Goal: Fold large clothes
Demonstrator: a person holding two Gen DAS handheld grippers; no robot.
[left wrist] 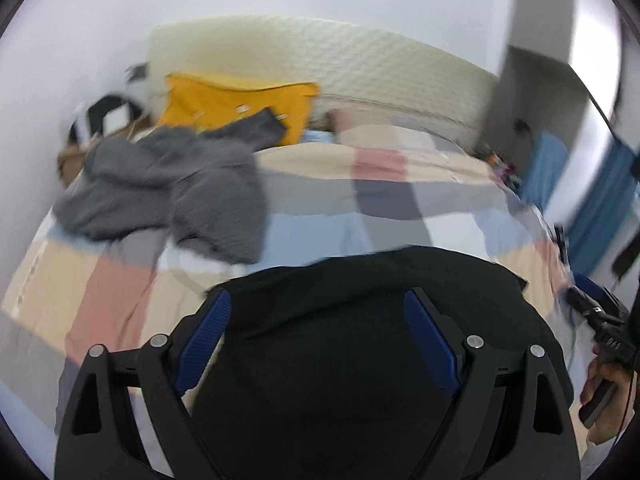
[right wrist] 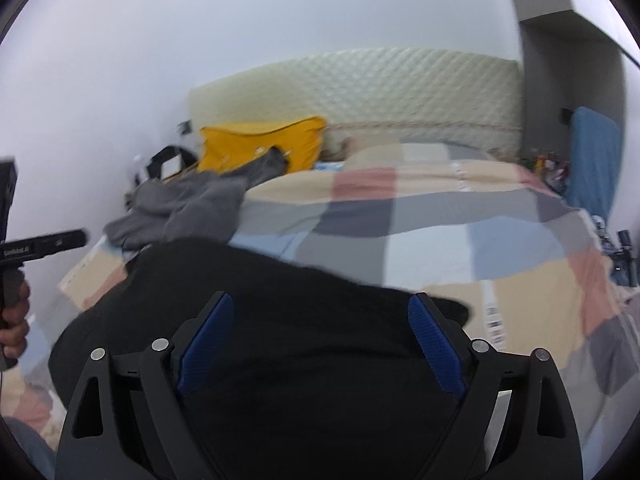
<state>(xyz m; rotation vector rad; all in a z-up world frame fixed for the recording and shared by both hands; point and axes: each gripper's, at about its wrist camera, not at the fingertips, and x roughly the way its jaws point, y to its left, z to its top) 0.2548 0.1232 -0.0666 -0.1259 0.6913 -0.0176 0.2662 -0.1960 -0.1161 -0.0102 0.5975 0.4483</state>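
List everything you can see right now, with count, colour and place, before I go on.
black garment: 1, black, flat on the near part of the bed, under both claws
grey garment: 1, grey, crumpled at the far left of the bed
quilt: 1, checked beige, pink, blue and grey, covering the bed
yellow bag: 1, yellow, at the head of the bed, left side
headboard: 1, cream, quilted, against the far wall
blue panel: 1, blue, upright at the right of the bed
left claw: 1, black with blue pads, open, nothing between them
right claw: 1, black with blue pads, open, nothing between them
hands: 2, each on a claw handle
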